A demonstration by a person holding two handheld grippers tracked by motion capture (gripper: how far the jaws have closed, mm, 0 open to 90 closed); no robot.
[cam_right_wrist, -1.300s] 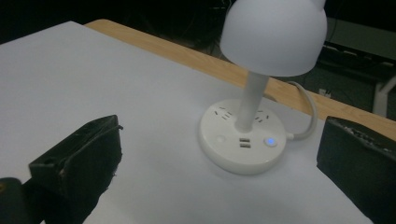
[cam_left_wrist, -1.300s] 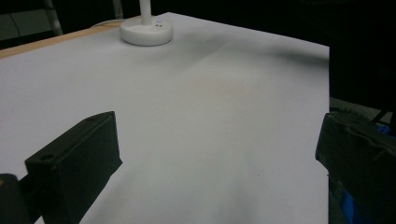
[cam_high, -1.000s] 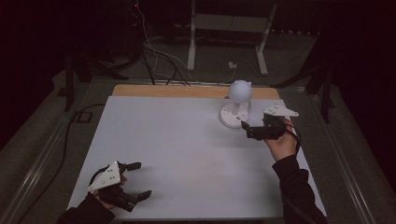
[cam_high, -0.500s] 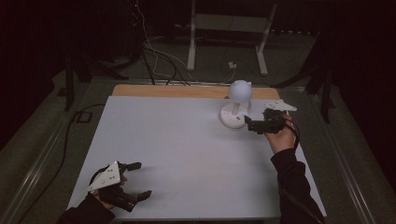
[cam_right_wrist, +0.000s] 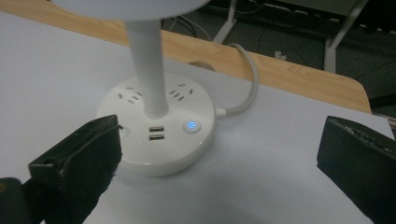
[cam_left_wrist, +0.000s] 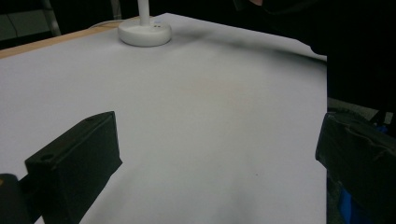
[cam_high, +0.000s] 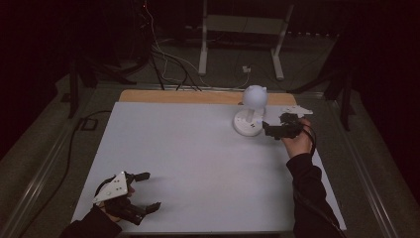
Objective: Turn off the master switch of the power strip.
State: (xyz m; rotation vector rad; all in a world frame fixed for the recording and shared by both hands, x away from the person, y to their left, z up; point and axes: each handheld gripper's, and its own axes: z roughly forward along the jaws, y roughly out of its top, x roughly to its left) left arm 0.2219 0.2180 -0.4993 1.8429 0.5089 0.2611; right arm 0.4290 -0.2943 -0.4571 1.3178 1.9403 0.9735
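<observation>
Standing at the far right of the matte white surface (cam_high: 198,158), the desk lamp (cam_high: 251,115) had a smooth round base of glossy white plastic, a slim cylindrical stem and a rounded, globe-like head. In the right gripper view its base carried slotted sockets, two USB ports (cam_right_wrist: 156,132) and a small round button (cam_right_wrist: 191,125) lit blue, and a white cable (cam_right_wrist: 244,88) curved off toward the wooden far edge (cam_right_wrist: 280,70). The right gripper (cam_high: 268,130) sat just to the right of that base, its blocky black jaws spread wide, one of them close against the base's rim. The left gripper (cam_high: 146,191) lay at the near left corner, well apart from the lamp, its jaws likewise parted with nothing between them.
</observation>
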